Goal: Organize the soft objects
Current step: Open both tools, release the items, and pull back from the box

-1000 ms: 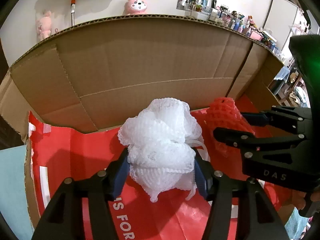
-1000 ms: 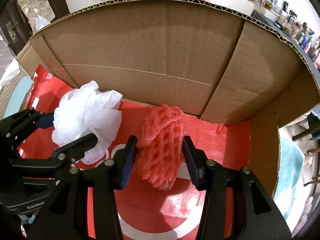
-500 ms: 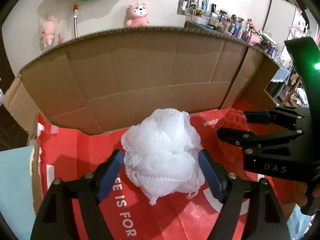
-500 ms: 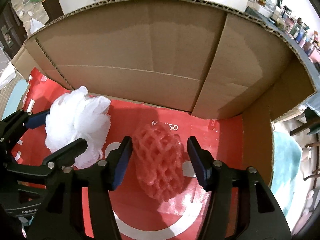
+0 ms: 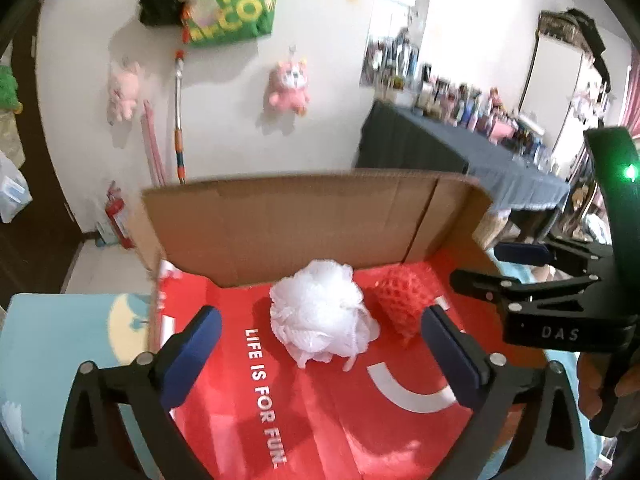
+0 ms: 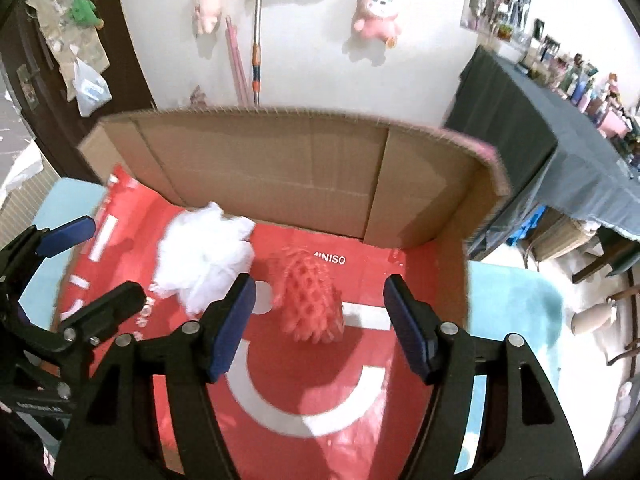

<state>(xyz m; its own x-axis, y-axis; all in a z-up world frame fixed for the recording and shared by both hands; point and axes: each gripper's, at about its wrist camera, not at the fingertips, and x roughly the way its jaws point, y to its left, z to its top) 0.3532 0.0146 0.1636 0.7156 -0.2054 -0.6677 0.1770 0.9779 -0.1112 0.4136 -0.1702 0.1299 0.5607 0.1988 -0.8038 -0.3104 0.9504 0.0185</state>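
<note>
A white mesh bath pouf [image 5: 320, 312] lies on the red floor of a cardboard box [image 5: 304, 224], near the back wall. A red foam net sleeve [image 5: 400, 300] lies just right of it. My left gripper [image 5: 320, 352] is open and empty, raised above and in front of the pouf. My right gripper [image 6: 320, 320] is open and empty, above and in front of the red sleeve [image 6: 310, 296]. The pouf [image 6: 204, 256] and the box wall [image 6: 280, 184] show in the right wrist view too. Each gripper appears at the edge of the other's view.
The box floor is a red sheet [image 5: 304, 408] with white lettering. A light blue mat [image 5: 60, 352] lies left of the box and another part of it [image 6: 516, 312] lies right. A dark-clothed table [image 5: 460, 160] with bottles stands behind. Pink plush toys [image 5: 288, 84] hang on the wall.
Both grippers opened, let go of the pouf and the red sleeve, and pulled up and back. Both objects now rest on the box floor.
</note>
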